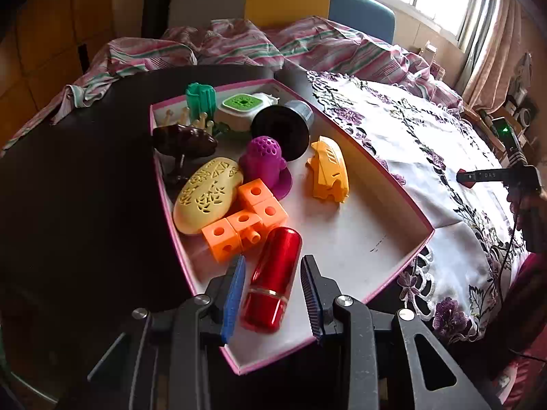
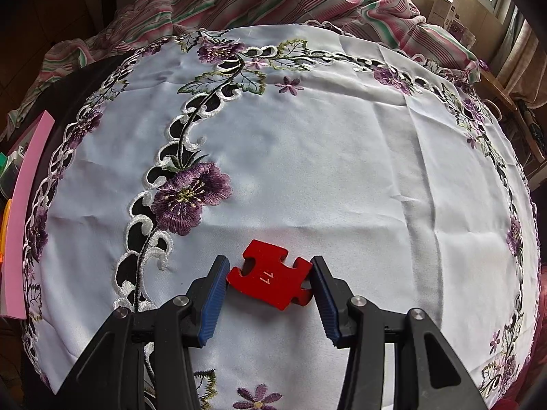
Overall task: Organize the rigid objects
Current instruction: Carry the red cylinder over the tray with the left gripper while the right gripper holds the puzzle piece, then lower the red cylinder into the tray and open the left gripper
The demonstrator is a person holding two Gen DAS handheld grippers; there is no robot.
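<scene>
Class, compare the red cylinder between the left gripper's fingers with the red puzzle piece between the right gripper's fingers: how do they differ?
The red cylinder is round, glossy and long; the red puzzle piece is flat, matte and notched, marked 11. The cylinder lies inside the pink-edged box among other toys; the puzzle piece sits alone over the embroidered cloth. The left gripper stands clear of the cylinder; the right gripper clamps the piece. Both are red.

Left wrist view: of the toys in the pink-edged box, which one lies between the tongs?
The shiny red cylinder, lying on its side between the left tongs; every other toy lies farther back in the box.
</scene>
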